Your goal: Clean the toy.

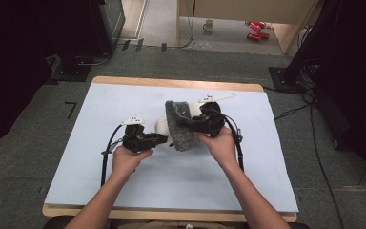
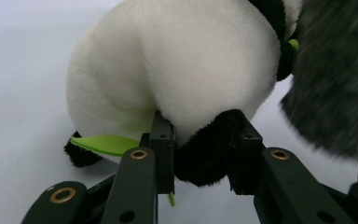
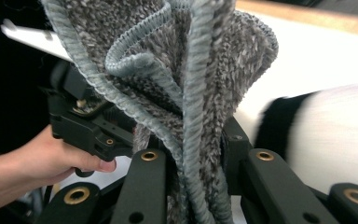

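A white and black panda plush [image 1: 161, 126] lies at the middle of the table, lifted slightly. My left gripper [image 1: 164, 139] is shut on one of its black limbs [image 2: 209, 151]; the jaws press the fur from both sides [image 2: 205, 140]. A green leaf-shaped piece [image 2: 105, 143] sticks out beside the left jaw. A grey knitted cloth [image 1: 181, 126] with a piped edge hangs bunched against the plush. My right gripper [image 1: 191, 125] is shut on its folds [image 3: 182, 70], which fill the gap between the jaws [image 3: 196, 154]. The plush's body [image 3: 335, 135] shows to the right in the right gripper view.
A pale sheet [image 1: 171, 176] covers the wooden table [image 1: 171, 83]. Black equipment stands [image 1: 76, 43] and cables [image 1: 314, 124] flank the table on the carpet. A mug [image 1: 208, 25] and red cans [image 1: 256, 29] lie on the floor far behind.
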### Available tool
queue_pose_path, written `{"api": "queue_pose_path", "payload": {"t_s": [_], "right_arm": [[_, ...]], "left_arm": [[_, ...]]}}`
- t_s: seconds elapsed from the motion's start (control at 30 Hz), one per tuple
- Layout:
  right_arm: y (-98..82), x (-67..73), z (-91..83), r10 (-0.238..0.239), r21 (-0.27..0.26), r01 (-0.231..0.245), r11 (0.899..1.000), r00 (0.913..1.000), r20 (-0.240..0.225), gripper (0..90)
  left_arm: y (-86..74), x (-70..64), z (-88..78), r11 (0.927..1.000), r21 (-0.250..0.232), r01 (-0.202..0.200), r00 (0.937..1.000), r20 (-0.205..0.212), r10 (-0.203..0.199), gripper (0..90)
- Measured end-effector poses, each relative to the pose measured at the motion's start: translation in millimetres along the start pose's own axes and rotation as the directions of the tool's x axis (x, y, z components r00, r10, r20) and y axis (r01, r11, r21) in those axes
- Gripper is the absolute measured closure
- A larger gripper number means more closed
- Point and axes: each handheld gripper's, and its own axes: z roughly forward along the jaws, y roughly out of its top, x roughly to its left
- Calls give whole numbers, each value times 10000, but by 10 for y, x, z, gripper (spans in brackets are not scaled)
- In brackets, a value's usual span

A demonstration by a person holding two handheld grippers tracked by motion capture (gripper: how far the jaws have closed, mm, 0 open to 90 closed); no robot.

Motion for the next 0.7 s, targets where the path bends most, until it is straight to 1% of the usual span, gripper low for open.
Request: {"api": "queue_pose_path", "payload": {"t_s": [0.07,0.1,0.17,0.2,0.23,0.27,0.3,0.33,0.37,0.4,0.43,0.47,0.53,0.63,0.7], "right_arm": [[-52,-10,118,32,409,-33,9992,10000,29,767],[-80,-32,169,26,533,-31,9986,10000,81,767],[-121,-99,213,50,567,-57,9984,9999,123,767],[-129,-135,212,55,555,-65,9984,9998,191,766],[-129,-135,212,55,555,-65,9984,9998,191,766],[-132,-221,159,150,484,-176,9987,9985,536,767],[-133,-249,134,73,492,-112,9987,9969,787,771],[-140,-296,97,38,452,-78,9989,9962,870,773],[-150,-342,65,203,373,-234,9990,9964,827,774],[-157,-372,38,269,352,-300,9989,9962,834,774],[-157,-372,38,269,352,-300,9989,9962,834,774],[-160,-399,-5,114,345,-150,9993,9949,1005,775],[-158,-411,-37,9,304,-43,9995,9938,1110,774],[-139,-433,-119,-42,158,21,9999,9906,1369,774],[-135,-474,-189,58,-4,-58,10000,9889,1482,775]], "left_arm": [[-7,-2,16,9999,113,-84,9999,-110,85,686],[-13,9,29,9997,224,-80,9998,-186,85,686],[-22,47,36,9997,239,3,9999,-118,0,685],[-18,60,38,9998,174,119,9999,-91,-118,685],[-18,60,38,9998,174,119,9999,-91,-118,685],[-4,97,27,9997,140,213,9998,-53,-213,685],[1,117,25,9997,95,233,9997,45,-234,685],[6,124,29,9997,95,228,9997,98,-229,685],[9,119,36,9998,69,199,9997,112,-200,685],[10,112,44,9999,60,150,9998,105,-151,684],[10,112,44,9999,60,150,9998,105,-151,685],[15,115,49,9999,62,105,9999,121,-106,685],[29,139,43,9998,58,196,9997,177,-197,685],[51,164,32,9997,72,238,9995,198,-239,684],[58,173,34,9997,36,238,9995,185,-239,684]]}}
